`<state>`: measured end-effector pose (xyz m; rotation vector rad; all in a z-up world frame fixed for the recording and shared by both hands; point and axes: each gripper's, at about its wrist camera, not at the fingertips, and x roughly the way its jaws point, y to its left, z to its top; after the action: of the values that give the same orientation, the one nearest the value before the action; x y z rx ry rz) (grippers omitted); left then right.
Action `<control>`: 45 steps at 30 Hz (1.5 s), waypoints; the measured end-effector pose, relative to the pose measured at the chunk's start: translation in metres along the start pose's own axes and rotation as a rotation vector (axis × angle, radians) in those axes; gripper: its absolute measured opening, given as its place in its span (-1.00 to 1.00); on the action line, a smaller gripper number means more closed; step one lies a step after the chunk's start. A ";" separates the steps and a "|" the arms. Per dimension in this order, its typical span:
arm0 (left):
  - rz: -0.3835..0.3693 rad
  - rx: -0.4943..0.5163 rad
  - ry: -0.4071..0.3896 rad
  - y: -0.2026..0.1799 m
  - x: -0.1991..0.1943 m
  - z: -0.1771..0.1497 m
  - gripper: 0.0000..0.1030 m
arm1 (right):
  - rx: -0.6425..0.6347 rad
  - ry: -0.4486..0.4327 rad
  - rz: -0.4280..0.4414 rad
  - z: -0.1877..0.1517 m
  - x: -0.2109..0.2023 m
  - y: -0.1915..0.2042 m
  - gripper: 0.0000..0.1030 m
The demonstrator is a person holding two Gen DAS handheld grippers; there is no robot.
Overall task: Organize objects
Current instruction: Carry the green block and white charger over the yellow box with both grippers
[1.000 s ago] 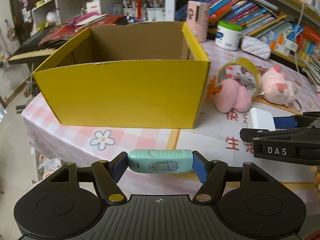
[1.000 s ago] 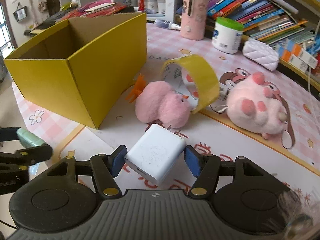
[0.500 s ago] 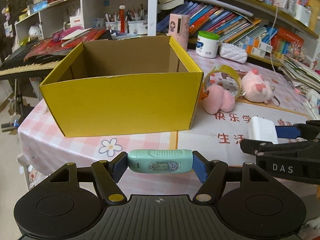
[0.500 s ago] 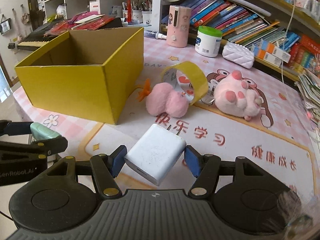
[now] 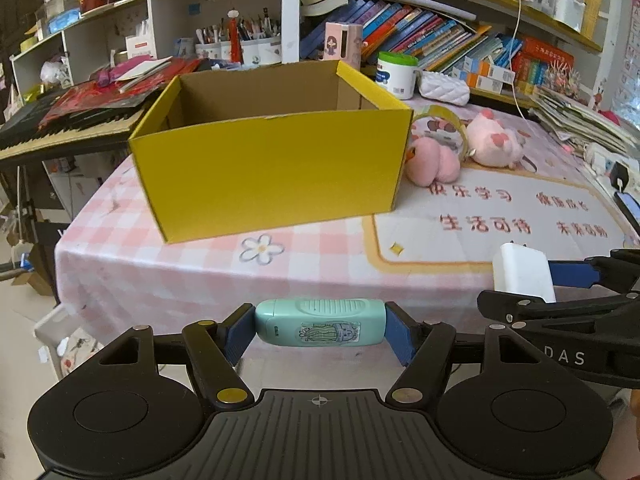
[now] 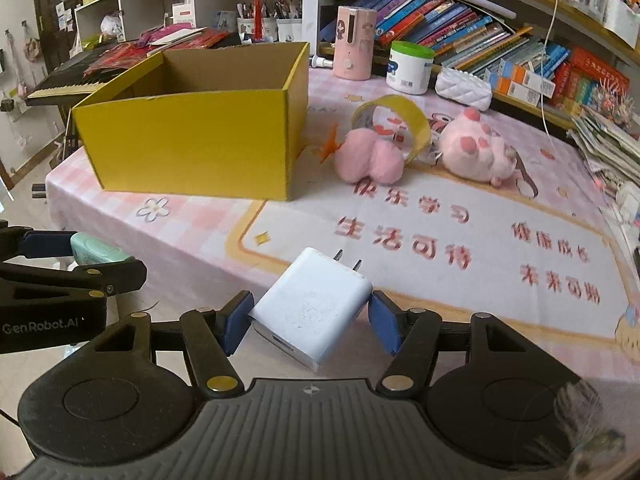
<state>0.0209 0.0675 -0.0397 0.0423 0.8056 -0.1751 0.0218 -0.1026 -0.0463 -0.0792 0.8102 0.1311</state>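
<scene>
My left gripper point(image 5: 320, 330) is shut on a mint-green oblong case point(image 5: 320, 322) with a sticker, held crosswise in front of the table edge. My right gripper point(image 6: 310, 318) is shut on a white plug charger point(image 6: 310, 306), its prongs pointing away. Each gripper shows in the other's view: the right gripper point(image 5: 560, 280) at the right with the charger point(image 5: 522, 274), the left gripper point(image 6: 64, 256) at the left with the green case point(image 6: 94, 250). An open yellow cardboard box point(image 5: 272, 160) point(image 6: 192, 136) stands farther back on the table; what I see of its inside is bare.
On the pink checked tablecloth point(image 5: 320, 268) beyond the box lie pink earmuffs point(image 6: 368, 158), a yellow tape roll point(image 6: 396, 124) and a pink plush toy point(image 6: 476, 150). A pink bottle point(image 6: 354, 42), a white jar point(image 6: 410, 66) and bookshelves stand behind. A keyboard point(image 5: 60, 128) lies left.
Both grippers have drawn back from the box and table, so the box looks smaller and farther. Each keeps its grip on its object.
</scene>
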 end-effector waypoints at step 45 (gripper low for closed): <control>0.066 -0.071 -0.256 0.069 -0.056 0.028 0.33 | -0.030 -0.151 0.082 0.045 -0.022 0.071 0.19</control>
<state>0.0148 0.1400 0.0176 -0.0208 0.5540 -0.0873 0.0286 -0.0293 -0.0004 -0.0637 0.6607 0.2245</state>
